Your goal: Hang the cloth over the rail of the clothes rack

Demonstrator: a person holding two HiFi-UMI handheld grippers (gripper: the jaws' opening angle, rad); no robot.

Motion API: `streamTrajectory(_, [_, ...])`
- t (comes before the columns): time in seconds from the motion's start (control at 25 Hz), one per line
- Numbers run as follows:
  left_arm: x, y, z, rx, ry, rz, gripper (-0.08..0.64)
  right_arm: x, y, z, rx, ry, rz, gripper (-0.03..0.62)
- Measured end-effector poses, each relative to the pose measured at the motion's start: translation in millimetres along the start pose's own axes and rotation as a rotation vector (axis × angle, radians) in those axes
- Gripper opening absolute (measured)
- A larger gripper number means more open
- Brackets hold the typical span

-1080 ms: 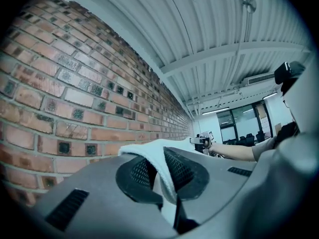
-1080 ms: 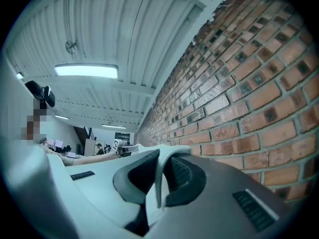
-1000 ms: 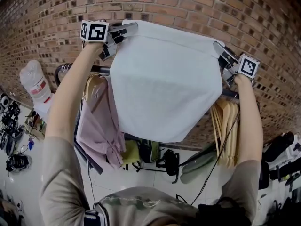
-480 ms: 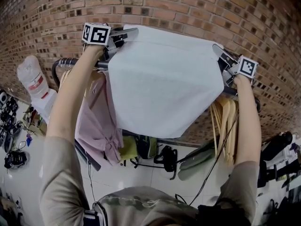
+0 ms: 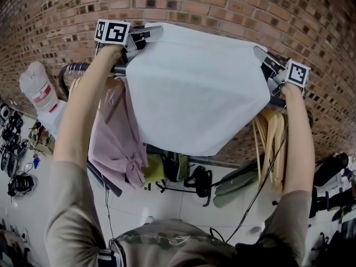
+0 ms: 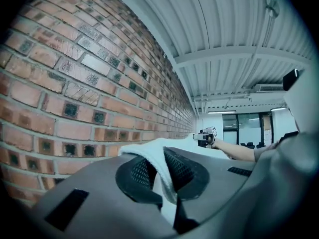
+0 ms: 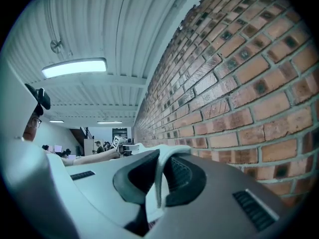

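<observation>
A white cloth (image 5: 194, 90) is stretched wide between both grippers, held high in front of the brick wall and above the rack. My left gripper (image 5: 149, 35) is shut on its upper left corner, and the white fabric (image 6: 159, 171) shows pinched between its pads. My right gripper (image 5: 262, 57) is shut on the upper right corner, with a cloth edge (image 7: 159, 178) squeezed between its pads. The dark rail (image 5: 78, 68) of the clothes rack runs below and behind the cloth, mostly hidden by it.
A pink garment (image 5: 114, 143) hangs on the rail at left. Wooden hangers (image 5: 270, 149) hang at right. A large plastic bottle (image 5: 38, 93) stands left of the rack. Bags and gear (image 5: 183, 179) lie on the white floor below. The brick wall (image 5: 222, 4) is close behind.
Both grippers have lifted the cloth slightly and spread it a little wider; the right one moved outward to the right. Grips unchanged.
</observation>
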State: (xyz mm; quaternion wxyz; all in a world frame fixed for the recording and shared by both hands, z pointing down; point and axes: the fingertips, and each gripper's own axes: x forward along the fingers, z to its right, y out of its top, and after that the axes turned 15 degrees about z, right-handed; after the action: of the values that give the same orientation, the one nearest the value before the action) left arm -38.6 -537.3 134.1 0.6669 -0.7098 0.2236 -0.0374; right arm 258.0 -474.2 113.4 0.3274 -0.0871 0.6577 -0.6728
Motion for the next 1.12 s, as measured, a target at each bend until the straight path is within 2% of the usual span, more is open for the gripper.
streamTrajectory(0.12, [0.6,0.2,-1.4,-0.033,0.004,0.005,0.018,-0.1,0.3,-0.9,0.011,0.002,-0.001,0.020])
streamTrajectory(0.28, [0.0,-0.4,3.6,-0.030,-0.018,0.016,0.019,-0.3,0.1,-5.2,0.020,0.012,0.013,0.020])
streamTrajectory(0.4, [0.4,-6.6,7.4,-0.028,-0.029,-0.009,0.032,0.0,-5.9,-6.0,0.020,0.013,-0.011,0.021])
streamTrajectory(0.64, [3.8,-19.6,13.5,-0.053,-0.049,-0.063,0.131,-1.7,-12.0,-1.4,0.055,-0.013,-0.040,0.025])
streamTrajectory(0.72, [3.2,-20.6,13.6,-0.057,-0.047,-0.067,0.147,-1.8,-12.0,1.2,0.061,-0.030,-0.039,0.097])
streamTrajectory(0.84, [2.9,-27.1,19.2,-0.062,-0.072,-0.103,0.147,-1.1,-13.6,2.0,0.053,-0.042,-0.051,0.113])
streamTrajectory(0.92, [3.1,-32.5,24.2,-0.072,-0.094,-0.129,0.147,-1.1,-14.8,3.7,0.047,-0.054,-0.061,0.188])
streamTrajectory(1.12, [2.3,-41.2,26.4,-0.094,-0.096,-0.179,0.147,-2.5,-17.0,4.5,0.045,-0.062,-0.075,0.192])
